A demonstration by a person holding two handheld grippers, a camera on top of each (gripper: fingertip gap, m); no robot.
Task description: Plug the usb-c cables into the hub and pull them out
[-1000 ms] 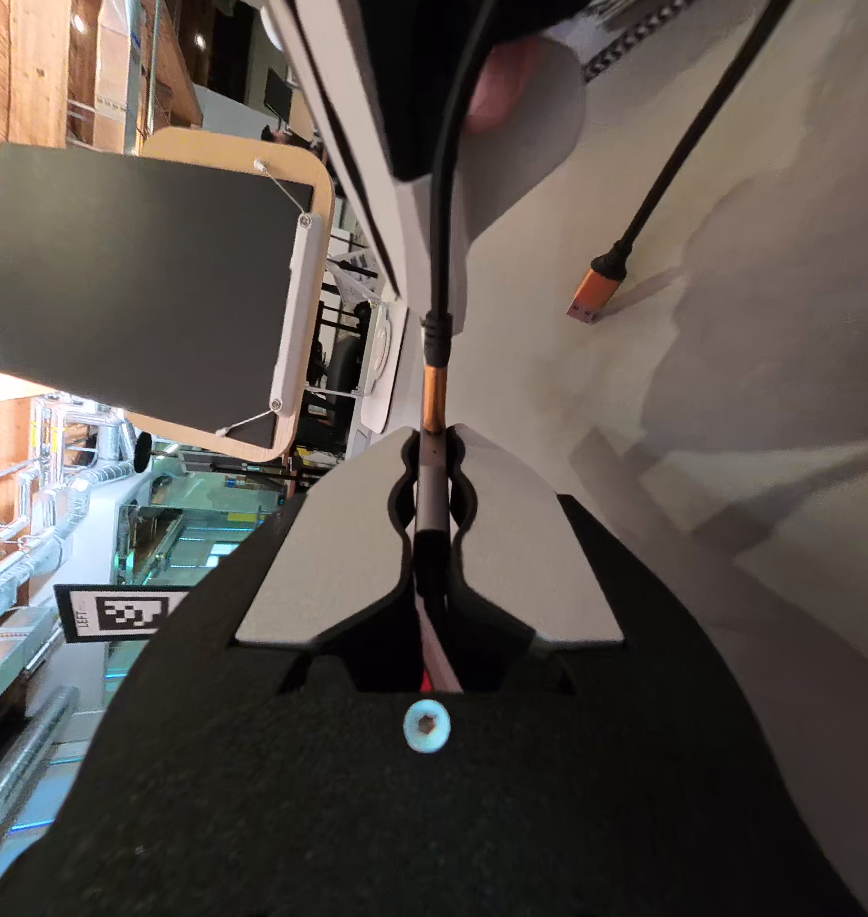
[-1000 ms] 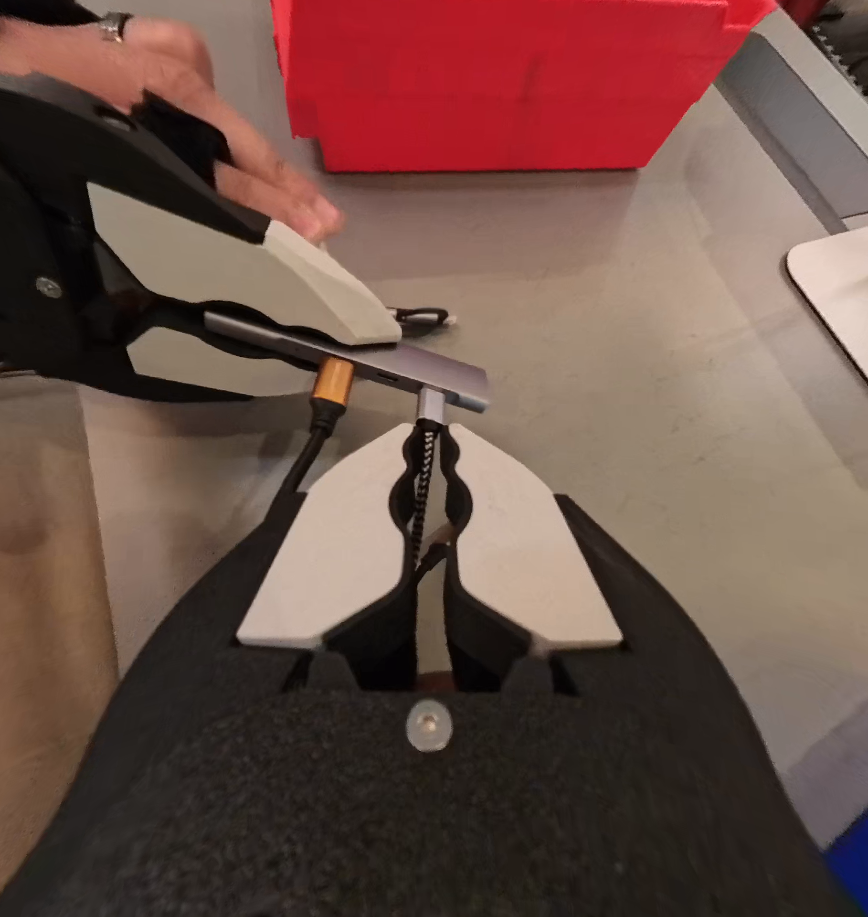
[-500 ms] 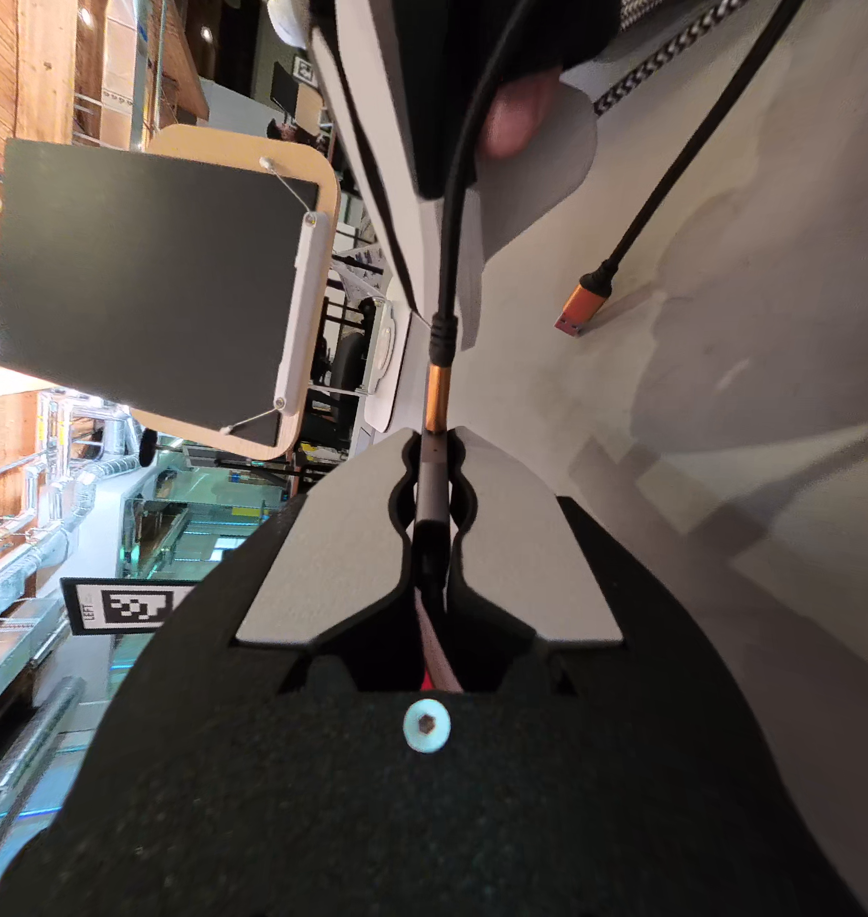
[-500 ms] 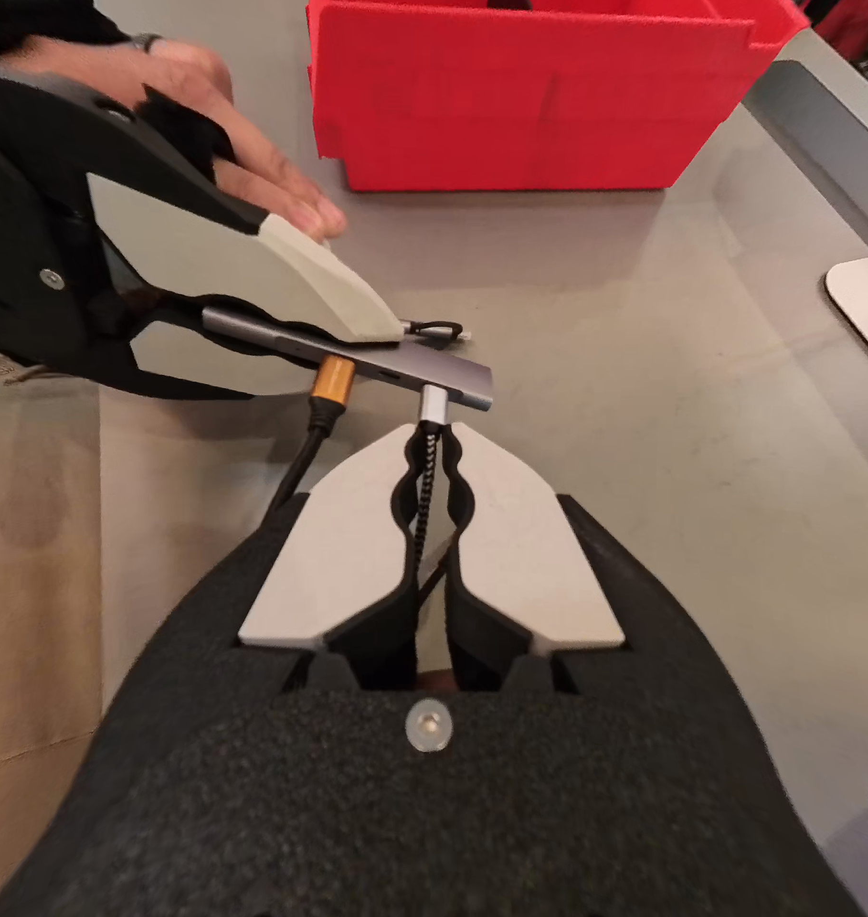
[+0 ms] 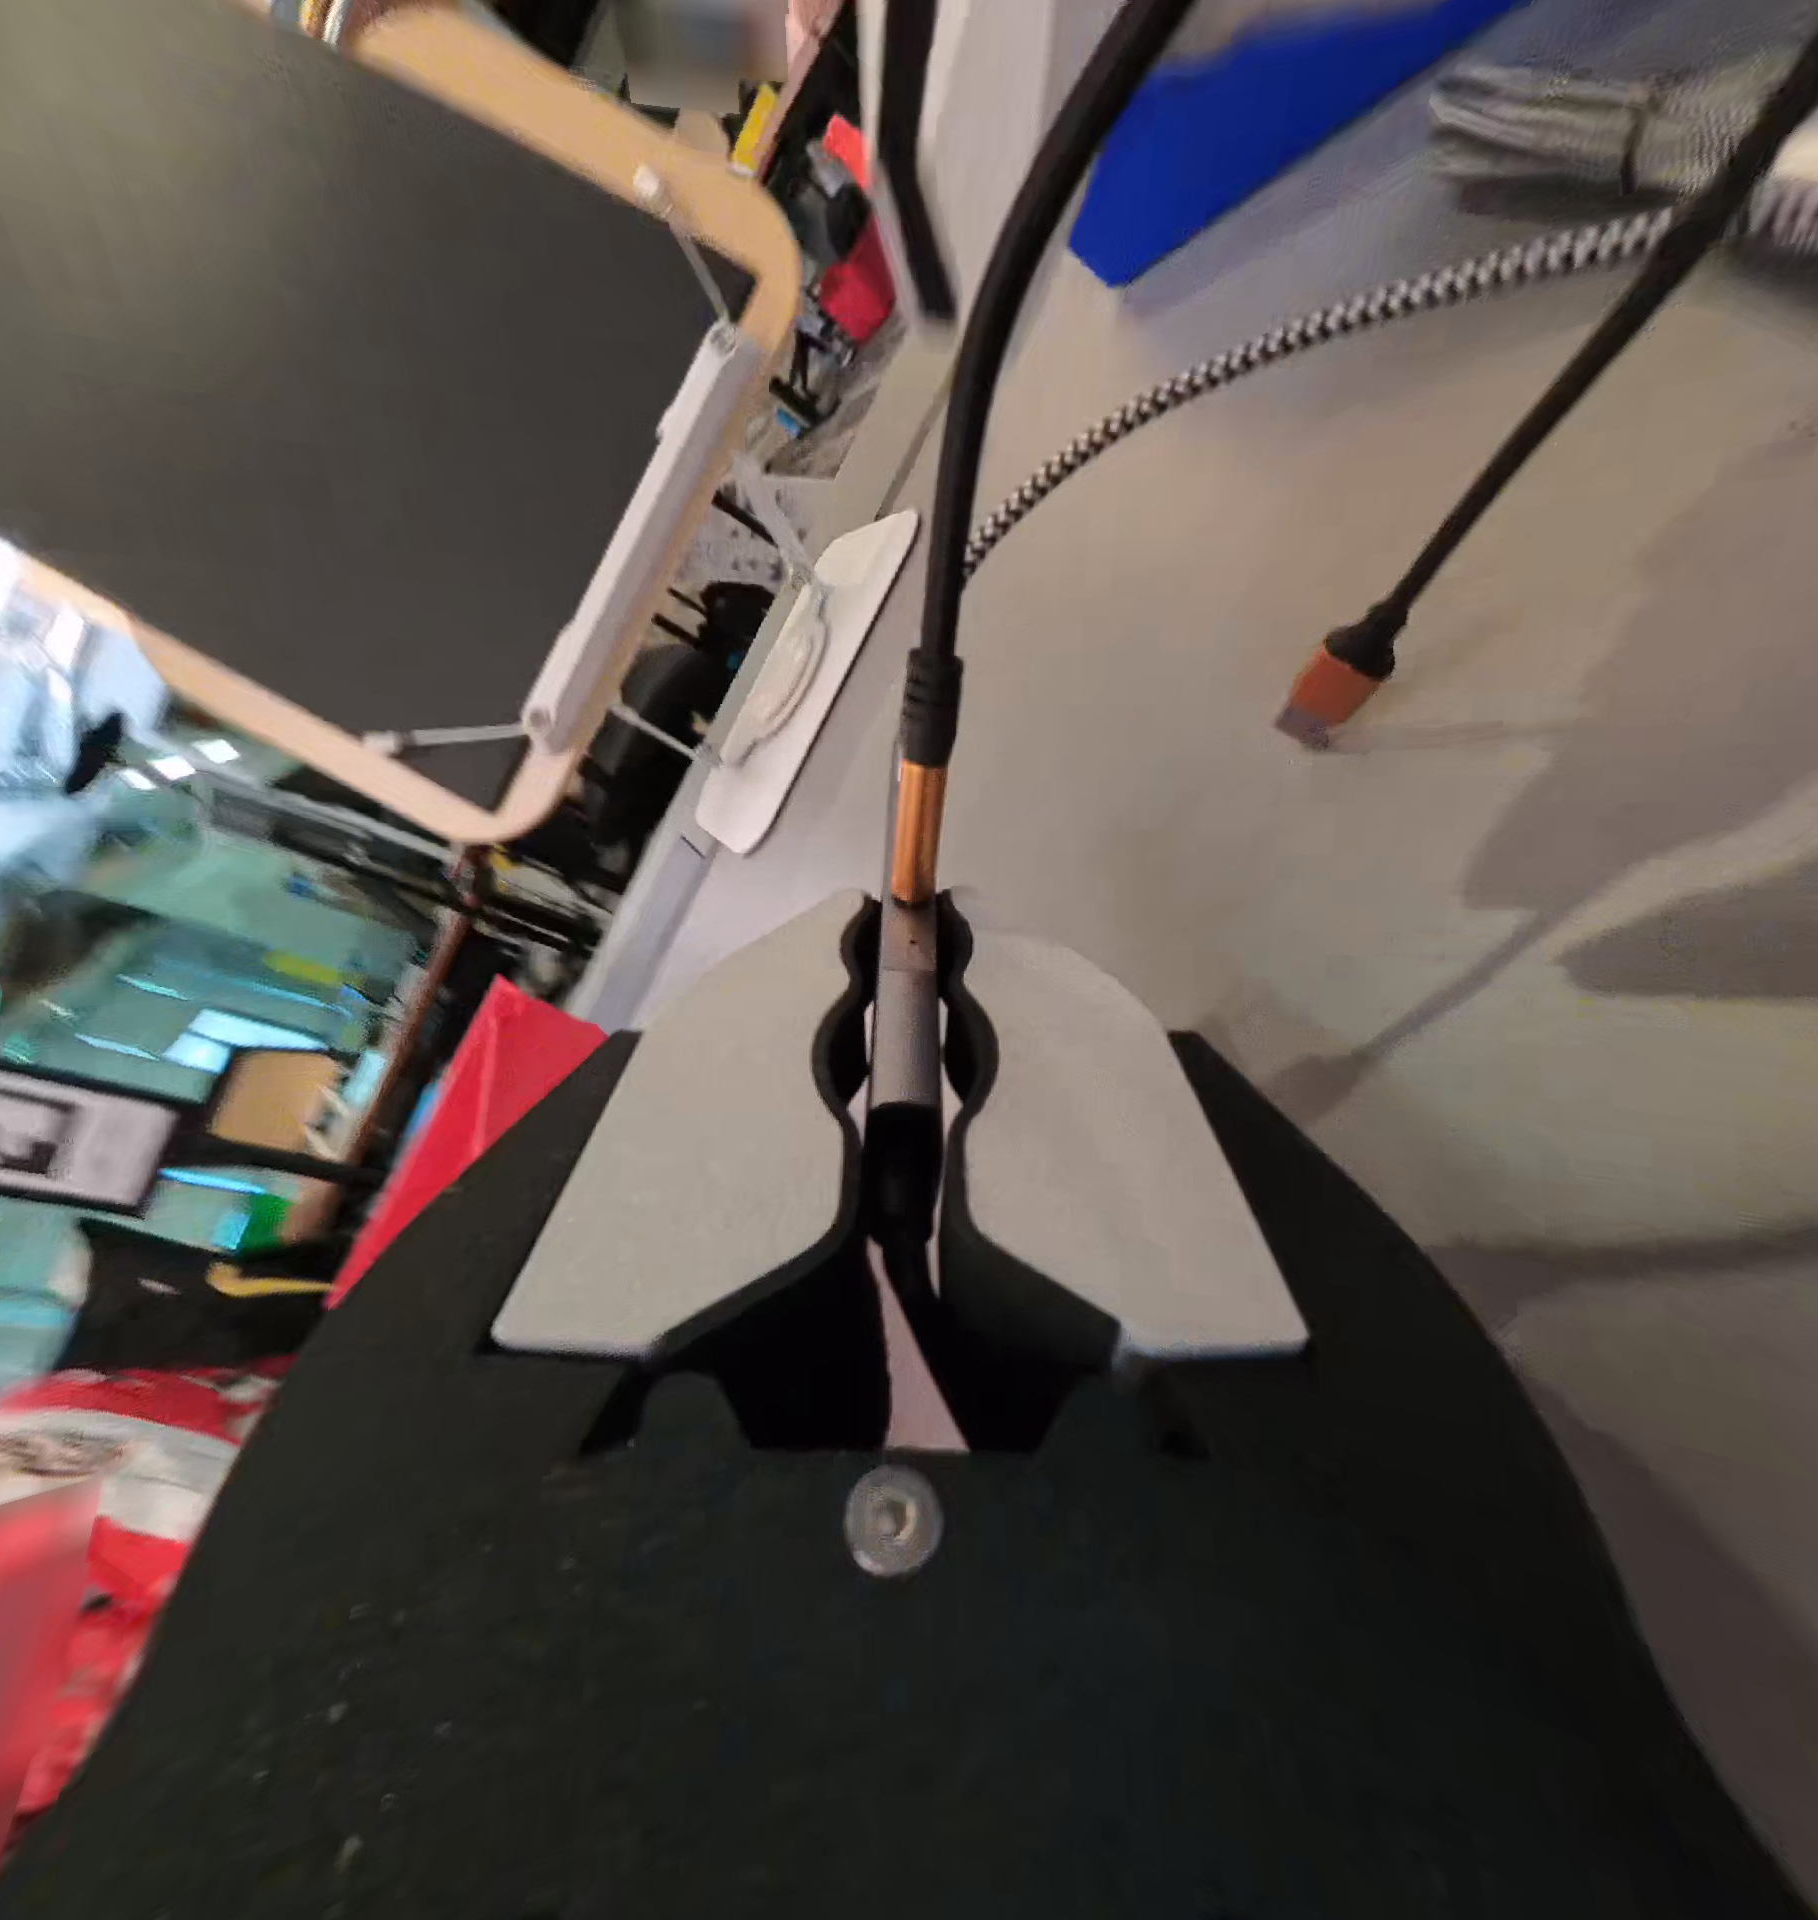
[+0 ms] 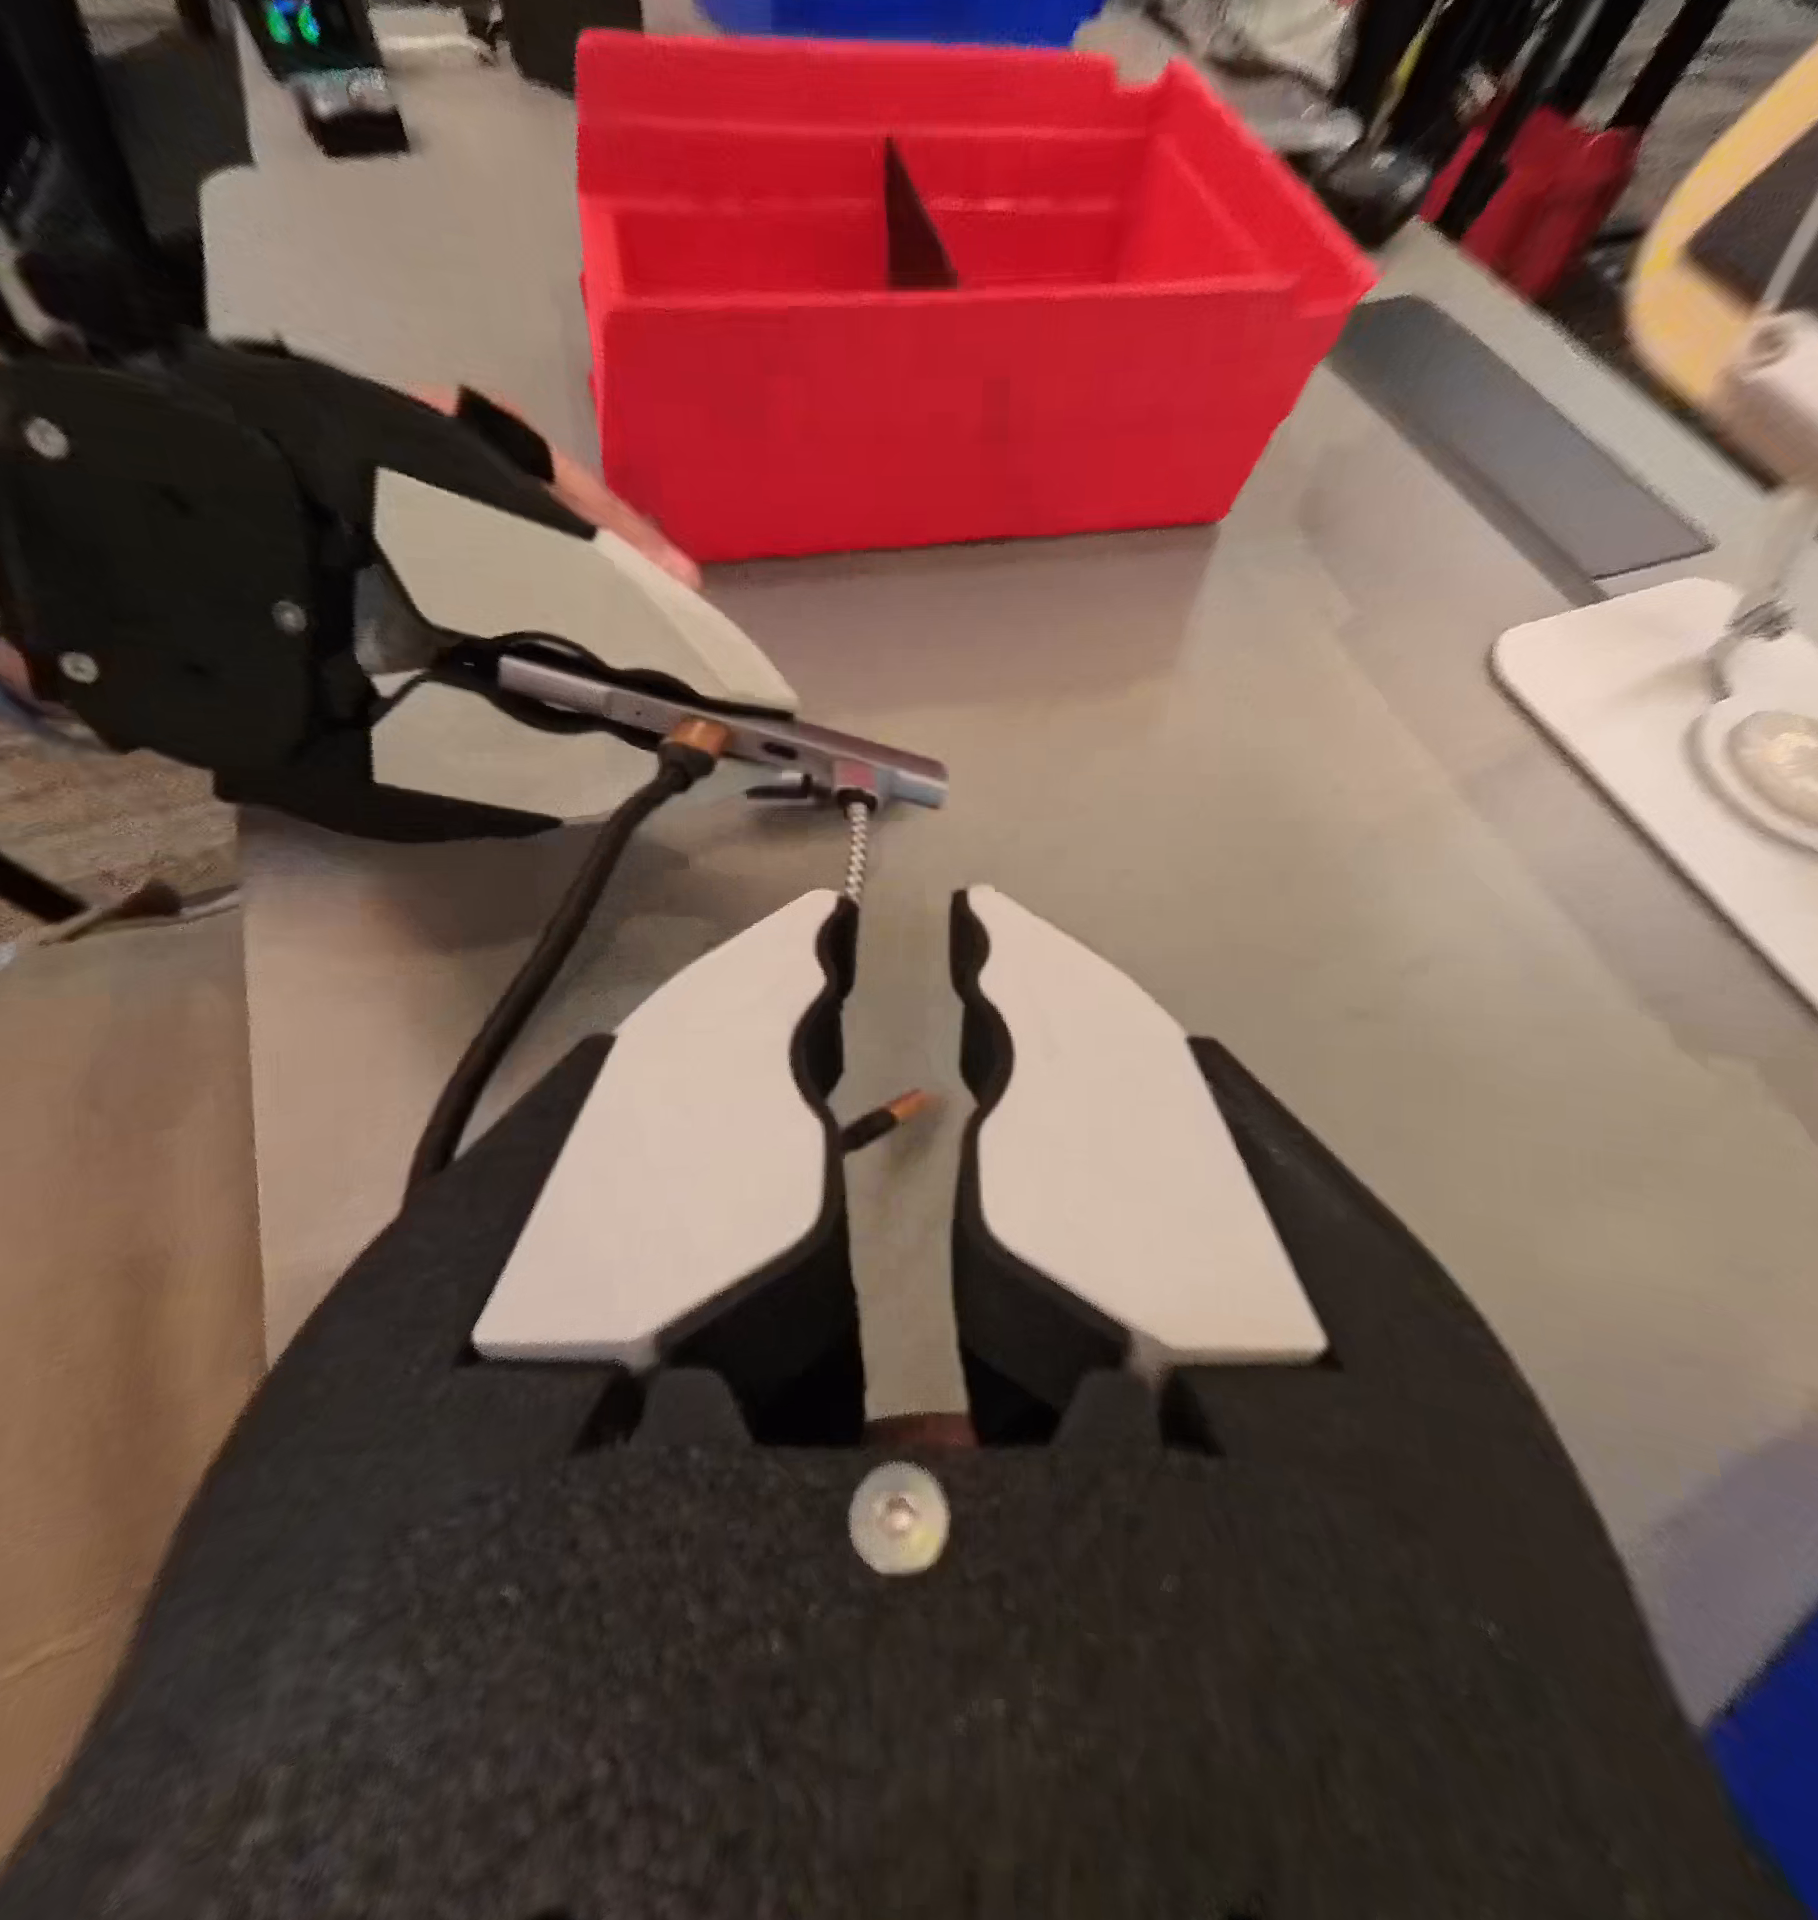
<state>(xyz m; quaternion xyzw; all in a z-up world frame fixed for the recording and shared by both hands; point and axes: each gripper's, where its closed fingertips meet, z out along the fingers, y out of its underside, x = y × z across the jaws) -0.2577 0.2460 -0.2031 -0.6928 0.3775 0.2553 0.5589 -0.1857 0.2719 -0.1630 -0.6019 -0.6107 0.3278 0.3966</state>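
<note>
My left gripper (image 5: pixel 905 906) is shut on the slim grey hub (image 5: pixel 903 1013), held edge-on above the table. In the right wrist view the left gripper (image 6: pixel 666 727) holds the hub (image 6: pixel 780 740) out flat. A black cable with an orange plug (image 6: pixel 699 740) and a braided cable with a silver plug (image 6: pixel 857 781) both sit in the hub's side. My right gripper (image 6: pixel 900 914) is open, just below the hub, with the braided cable (image 6: pixel 855 860) running along its left finger. The black cable's loose orange plug (image 5: pixel 1336 694) lies on the table and also shows between my right fingers (image 6: pixel 900 1107).
A red divided bin (image 6: pixel 936 312) stands behind the hub on the grey table (image 6: pixel 1248 883). A white stand base (image 6: pixel 1715 748) is at the right edge. A dark board with a tan rim (image 5: pixel 313 364) hangs beyond the table. A blue object (image 5: pixel 1248 135) lies farther off. My right fingertips sit around 9 cm from my left ones.
My right gripper has let go of the braided cable, opened and drawn back from the hub. The left gripper, still shut on the hub, has turned and shifted away.
</note>
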